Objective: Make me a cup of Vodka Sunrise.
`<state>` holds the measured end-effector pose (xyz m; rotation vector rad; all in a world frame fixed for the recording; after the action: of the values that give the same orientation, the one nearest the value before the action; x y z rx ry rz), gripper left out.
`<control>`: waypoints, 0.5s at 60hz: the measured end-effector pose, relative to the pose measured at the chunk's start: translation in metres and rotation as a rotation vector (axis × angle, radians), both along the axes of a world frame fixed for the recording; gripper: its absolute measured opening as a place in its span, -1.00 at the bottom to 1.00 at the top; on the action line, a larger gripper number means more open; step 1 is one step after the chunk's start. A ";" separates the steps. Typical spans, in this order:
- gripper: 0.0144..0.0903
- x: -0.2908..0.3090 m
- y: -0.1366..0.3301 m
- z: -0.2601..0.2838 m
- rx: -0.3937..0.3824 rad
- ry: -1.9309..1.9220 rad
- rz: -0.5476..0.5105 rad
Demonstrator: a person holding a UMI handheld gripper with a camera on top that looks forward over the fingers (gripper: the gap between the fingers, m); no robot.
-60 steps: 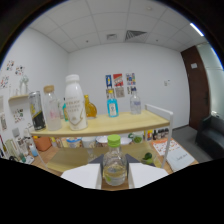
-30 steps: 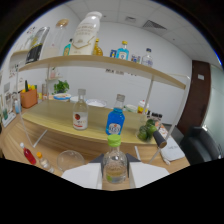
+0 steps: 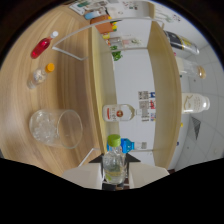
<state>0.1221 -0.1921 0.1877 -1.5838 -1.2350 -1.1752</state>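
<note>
Tongs' fingers (image 3: 115, 176) clenched on my small clear green-capped bottle (image 3: 114, 162), pale yellow liquid inside, cap pointing away. Clear ice-filled glass tumbler (image 3: 54, 128) nearby on wooden table (image 3: 20, 80).

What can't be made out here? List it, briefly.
Gripper view:
- Green-capped bottle: base hidden by the jaws, shut on it.
- Red-labelled bottle: label text too small.
- Blue bottle: mostly hidden behind the green cap.
- Glass: contents blurred.
</note>
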 end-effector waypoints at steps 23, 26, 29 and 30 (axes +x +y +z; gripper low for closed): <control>-0.44 -0.019 0.006 -0.011 -0.052 -0.494 0.185; -0.43 -0.017 0.005 -0.013 -0.057 -0.476 0.182; -0.44 -0.017 0.004 -0.010 -0.045 -0.443 0.178; -0.44 -0.018 0.003 -0.008 -0.038 -0.427 0.179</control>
<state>0.1037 -0.1889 0.1795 -1.2518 -1.6413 -1.4228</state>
